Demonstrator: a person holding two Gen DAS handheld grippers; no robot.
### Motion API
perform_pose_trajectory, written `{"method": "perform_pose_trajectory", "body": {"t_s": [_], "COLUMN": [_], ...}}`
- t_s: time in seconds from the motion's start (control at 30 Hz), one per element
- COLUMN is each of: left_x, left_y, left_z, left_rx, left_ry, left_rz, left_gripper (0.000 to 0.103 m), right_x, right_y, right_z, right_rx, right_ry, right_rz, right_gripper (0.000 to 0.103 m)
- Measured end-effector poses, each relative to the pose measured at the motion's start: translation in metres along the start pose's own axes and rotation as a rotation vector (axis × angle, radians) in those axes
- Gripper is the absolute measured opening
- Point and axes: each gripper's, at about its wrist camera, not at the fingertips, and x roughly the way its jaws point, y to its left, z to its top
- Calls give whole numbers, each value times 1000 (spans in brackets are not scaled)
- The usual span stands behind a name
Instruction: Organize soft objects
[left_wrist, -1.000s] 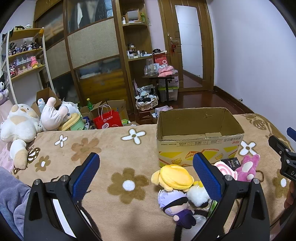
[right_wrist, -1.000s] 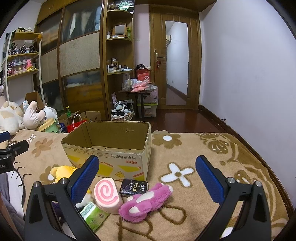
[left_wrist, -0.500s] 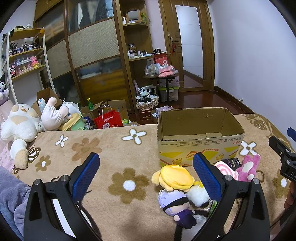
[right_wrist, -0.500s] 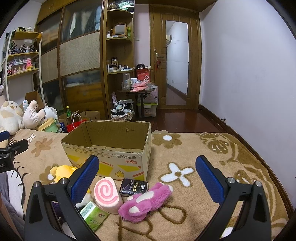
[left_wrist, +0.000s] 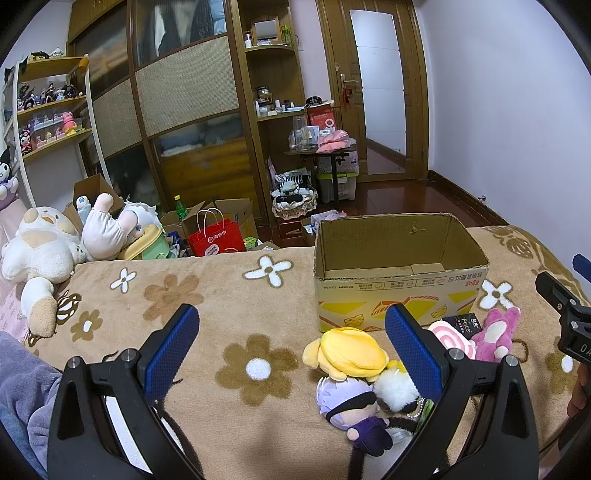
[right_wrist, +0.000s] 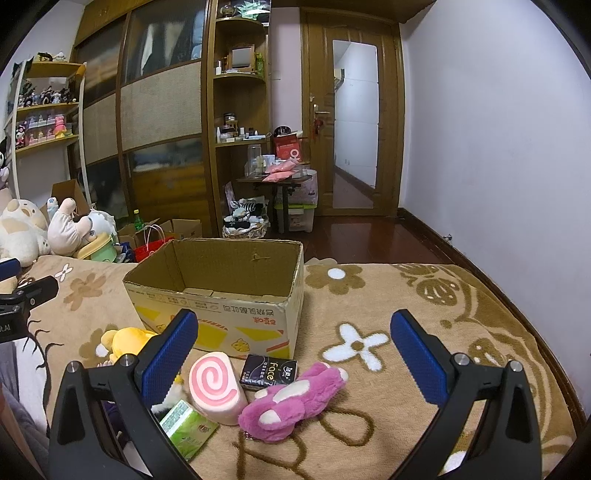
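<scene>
Cardboard box (left_wrist: 399, 266) on blanket (left_wrist: 207, 295), both grippers (left_wrist: 291, 343) (right_wrist: 293, 349) spread wide, empty; purple doll (left_wrist: 351, 406) only leftward, green packet (right_wrist: 186, 428) only rightward

- Cardboard box (right_wrist: 218, 291): open-topped, upright on the bed, yellow print on its front wall; interior shows no contents.
- Yellow plush (left_wrist: 349, 352): lies just in front of the box's left front corner.
- Purple-haired doll (left_wrist: 351, 406): lies in front of the box, touching the yellow plush on its near side; dark band across the eyes.
- White pom-pom (left_wrist: 395, 387): touches the doll.
- Pink swirl roll (right_wrist: 216, 386): lies in front of the box, spiral end facing up.
- Magenta plush (right_wrist: 295, 400): lies in front of the box's right front corner, beside the roll, white soles showing.
</scene>
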Motion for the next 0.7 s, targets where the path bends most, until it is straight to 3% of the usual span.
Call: {"method": "perform_pose_trajectory", "body": {"t_s": [0.7], "left_x": [0], "left_y": [0], "left_z": [0], "left_rx": [1], "left_ry": [0], "left_rz": [1], "left_gripper": [100], "right_x": [1], "right_y": [1], "right_z": [0], "right_rx": [3], "right_ry": [2], "right_rz": [0], "right_gripper": [103]}}
